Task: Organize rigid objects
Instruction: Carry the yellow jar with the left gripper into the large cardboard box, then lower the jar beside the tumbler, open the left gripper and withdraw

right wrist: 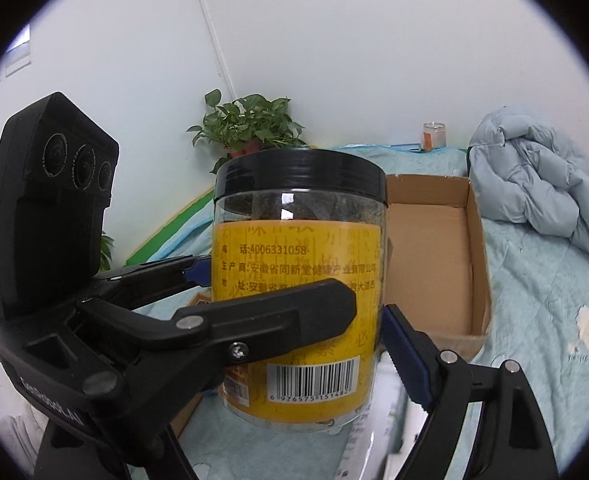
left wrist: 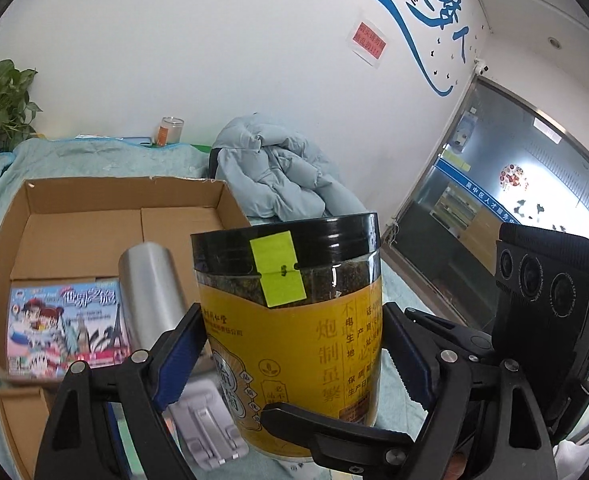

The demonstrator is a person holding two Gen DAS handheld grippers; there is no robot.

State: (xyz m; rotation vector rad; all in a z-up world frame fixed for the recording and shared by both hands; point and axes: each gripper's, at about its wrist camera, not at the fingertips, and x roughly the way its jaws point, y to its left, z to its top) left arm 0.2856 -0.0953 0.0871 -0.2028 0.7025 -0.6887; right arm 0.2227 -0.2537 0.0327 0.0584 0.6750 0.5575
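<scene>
Gripping yellow-labelled jar [left wrist: 294,320] between both grippers, cardboard box [left wrist: 74,240] behind

Clear glossy plastic jar [left wrist: 294,320], brushed metal cup [left wrist: 150,296], matt cardboard box [left wrist: 82,216]

You've got a bed [right wrist: 542,304] w/ a light teal cover. Sitting on it: an open cardboard box [left wrist: 74,216], a crumpled pale blue puffer jacket [left wrist: 282,176] just past the box, and a small clear jar [left wrist: 170,130] w/ orange label way back near the wall. White folding stand [left wrist: 210,432] lies on the cover too, right beside the box.
</scene>
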